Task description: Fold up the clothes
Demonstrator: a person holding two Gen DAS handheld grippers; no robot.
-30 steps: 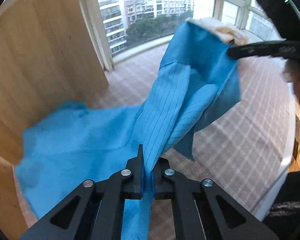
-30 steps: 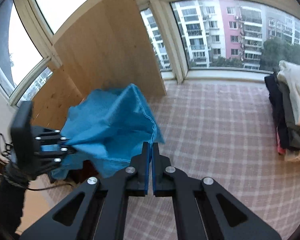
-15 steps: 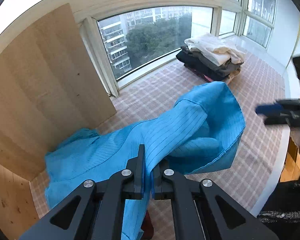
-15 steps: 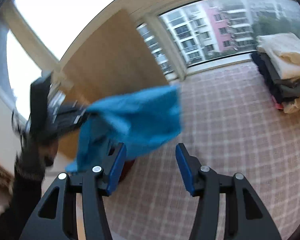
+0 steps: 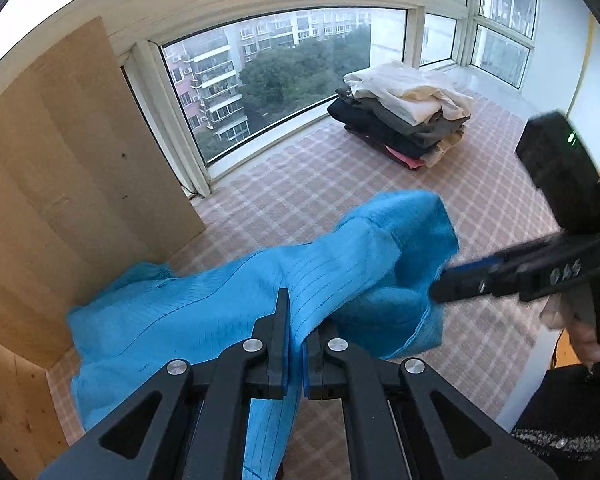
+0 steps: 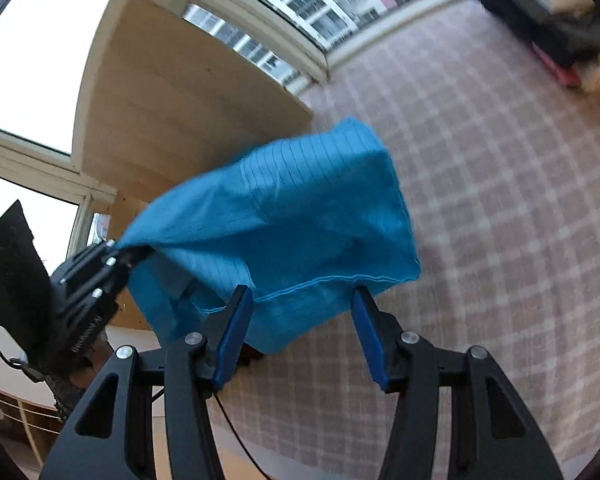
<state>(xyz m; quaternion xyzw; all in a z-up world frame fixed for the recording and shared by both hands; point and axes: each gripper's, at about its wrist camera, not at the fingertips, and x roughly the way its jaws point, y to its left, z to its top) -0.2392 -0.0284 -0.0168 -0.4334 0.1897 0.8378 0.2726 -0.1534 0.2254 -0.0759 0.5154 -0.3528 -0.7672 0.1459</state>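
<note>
Fabric of a blue pinstriped garment (image 5: 204, 320) runs up between the fingers of the left gripper (image 5: 295, 344), which are pressed together on it. From that pinch the cloth spreads left over the checked surface (image 5: 300, 184) toward a tall wooden panel (image 5: 68, 168), and to the right it bunches into a loose lifted fold.

In the right wrist view, the right gripper (image 6: 300, 312) has its blue-padded fingers (image 6: 232, 336) spread wide apart, holding nothing; the hanging hem of the garment (image 6: 284, 216) sits just beyond and between them. The left gripper (image 6: 96, 280) shows at the left edge there, clamped on the cloth's upper corner. In the left wrist view, the right gripper (image 5: 452, 284) comes in from the right side, its tips at the edge of the raised fold; motion blur hides whether they touch it.

Farther back, a stack of folded clothes (image 5: 404, 120) lies on the checked surface near the windows (image 5: 268, 80), well apart from the blue garment.
</note>
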